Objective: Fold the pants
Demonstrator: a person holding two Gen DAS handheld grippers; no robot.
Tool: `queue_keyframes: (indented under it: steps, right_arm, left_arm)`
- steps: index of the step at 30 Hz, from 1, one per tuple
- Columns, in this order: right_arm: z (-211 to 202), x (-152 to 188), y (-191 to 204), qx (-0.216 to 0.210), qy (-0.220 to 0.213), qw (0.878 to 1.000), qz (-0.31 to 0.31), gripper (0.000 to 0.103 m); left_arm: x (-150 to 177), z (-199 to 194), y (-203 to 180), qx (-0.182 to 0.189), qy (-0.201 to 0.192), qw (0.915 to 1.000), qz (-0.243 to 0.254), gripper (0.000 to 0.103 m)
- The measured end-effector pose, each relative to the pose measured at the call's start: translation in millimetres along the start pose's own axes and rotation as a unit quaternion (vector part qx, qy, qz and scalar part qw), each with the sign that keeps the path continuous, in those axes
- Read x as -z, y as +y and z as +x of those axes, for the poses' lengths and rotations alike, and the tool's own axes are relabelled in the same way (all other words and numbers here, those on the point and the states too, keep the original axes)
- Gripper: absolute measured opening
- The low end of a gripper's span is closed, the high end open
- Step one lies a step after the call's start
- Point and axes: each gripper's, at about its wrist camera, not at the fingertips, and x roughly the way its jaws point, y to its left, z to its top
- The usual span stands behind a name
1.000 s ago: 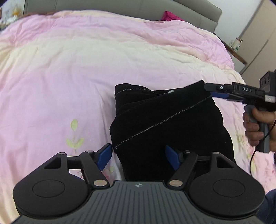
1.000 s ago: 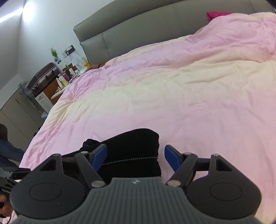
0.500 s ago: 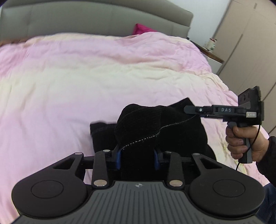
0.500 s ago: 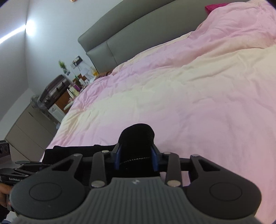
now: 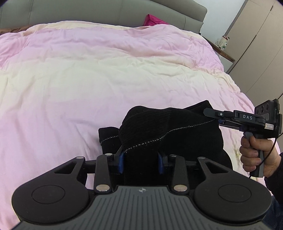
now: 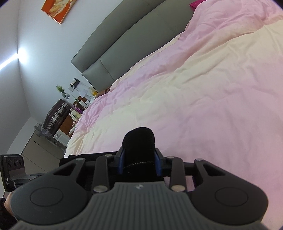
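Note:
The black pants (image 5: 169, 134) are bunched in a thick folded stack with pale stitching, lifted a little off the pink and cream duvet (image 5: 88, 85). My left gripper (image 5: 141, 161) is shut on the near edge of the stack, blue pads pressed into the cloth. The right gripper (image 5: 219, 119), held by a hand (image 5: 254, 155), grips the stack's right corner in the left wrist view. In the right wrist view my right gripper (image 6: 139, 163) is shut on a rounded fold of the pants (image 6: 138, 141), which bulges past the pads.
A grey padded headboard (image 5: 106, 12) with a magenta pillow (image 5: 153, 19) lies at the far end. A nightstand with bottles (image 5: 223, 46) and wardrobe doors stand at right. A cluttered side table and a dark suitcase (image 6: 56, 115) are beside the bed's other side.
Both grippers closed on the pants, from wide open a second ago. The stack was gathered and raised off the duvet, and both views tilted and shifted along the bed.

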Motion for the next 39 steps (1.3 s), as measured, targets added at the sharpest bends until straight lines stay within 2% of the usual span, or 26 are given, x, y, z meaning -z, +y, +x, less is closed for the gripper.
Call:
queue_keyframes:
  steps: [5, 11, 14, 16, 19, 23, 25, 28, 31, 36, 39]
  right_arm:
    - [4.6, 0.1, -2.9, 0.008, 0.007, 1.000, 0.000, 0.030]
    - [15.1, 2.3, -2.4, 0.030, 0.016, 0.999, 0.018, 0.034]
    - [6.4, -1.9, 5.5, 0.031, 0.016, 0.999, 0.029, 0.046]
    - [-5.1, -2.1, 7.7, 0.022, 0.015, 0.999, 0.043, 0.062]
    - [-28.8, 5.4, 11.3, 0.008, 0.023, 0.998, 0.051, 0.065]
    - [-51.4, 31.9, 19.0, 0.023, 0.064, 0.997, 0.036, 0.069]
    - [-58.8, 49.7, 20.9, 0.024, 0.081, 0.996, 0.034, 0.076]
    - [-62.4, 73.2, 22.4, 0.029, 0.104, 0.994, 0.034, 0.077]
    - [-63.4, 86.7, 26.8, 0.042, 0.106, 0.993, 0.021, 0.077]
    - [-64.3, 93.8, 32.2, 0.063, 0.117, 0.991, -0.007, 0.059]
    - [-66.6, 89.1, 34.5, 0.057, 0.122, 0.991, -0.027, 0.056]
  left_arm:
    - [3.9, 0.8, -2.8, -0.011, 0.003, 0.9999, 0.010, 0.041]
    - [6.0, -5.4, -1.4, -0.020, -0.002, 0.9997, -0.012, 0.048]
    - [4.4, -24.6, -2.4, -0.022, -0.009, 0.9996, -0.017, 0.050]
    - [5.3, -42.6, -3.5, -0.034, -0.023, 0.9989, -0.022, 0.052]
    - [15.6, -64.4, -5.3, -0.036, -0.025, 0.9984, -0.035, 0.065]
    - [40.1, -66.8, -15.0, -0.036, -0.002, 0.9986, -0.038, 0.067]
    - [49.9, -61.2, -20.8, -0.043, 0.009, 0.9984, -0.035, 0.067]
    - [59.2, -54.9, -26.7, -0.046, 0.010, 0.9980, -0.041, 0.067]
    - [62.7, -51.8, -28.2, -0.046, 0.003, 0.9975, -0.054, 0.067]
    - [66.6, -41.3, -29.6, -0.056, 0.016, 0.9970, -0.050, 0.067]
    - [64.0, -38.8, -28.6, -0.055, 0.017, 0.9971, -0.049, 0.067]
